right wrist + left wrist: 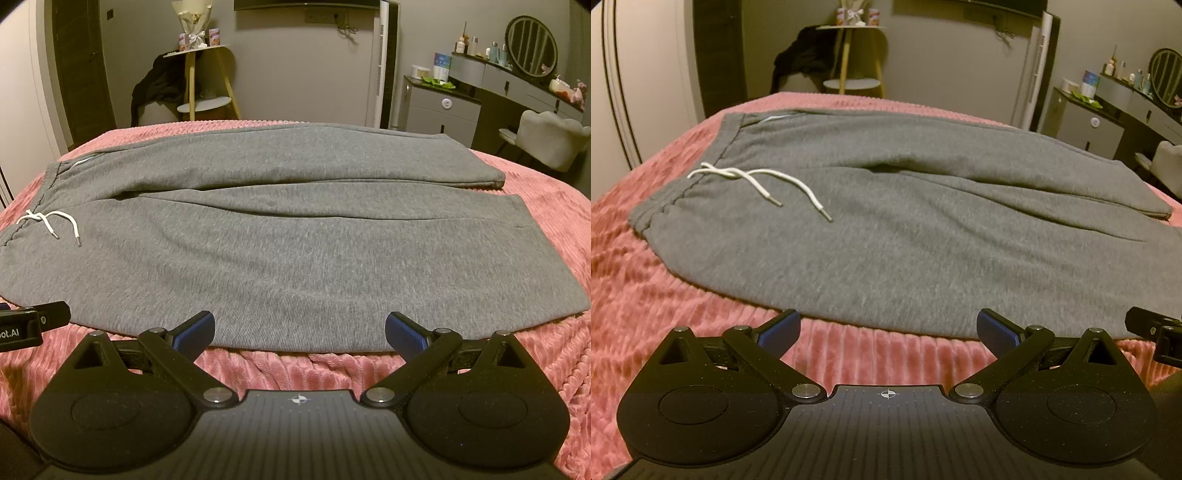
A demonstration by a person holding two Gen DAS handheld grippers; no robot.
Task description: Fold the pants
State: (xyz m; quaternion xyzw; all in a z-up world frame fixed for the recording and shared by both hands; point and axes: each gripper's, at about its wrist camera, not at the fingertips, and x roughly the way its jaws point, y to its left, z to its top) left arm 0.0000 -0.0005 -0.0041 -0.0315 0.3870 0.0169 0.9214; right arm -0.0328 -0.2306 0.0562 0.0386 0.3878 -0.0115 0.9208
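Grey sweatpants (905, 229) lie flat on a pink ribbed bedspread (646, 295), waistband to the left with a white drawstring (757, 181), legs running right. They also show in the right wrist view (295, 251), with the drawstring (51, 221) at far left and the leg cuffs at right. My left gripper (886, 328) is open and empty, just short of the near edge of the pants. My right gripper (299, 332) is open and empty at the near edge of the lower leg. Part of the other gripper (33, 321) shows at the left.
Beyond the bed stand a small round side table (199, 51) with dark clothing (155, 88) hung beside it, a tall white tower fan (384, 62), a grey dresser (443, 107) with a round mirror (532, 46), and a pale chair (550, 136) at right.
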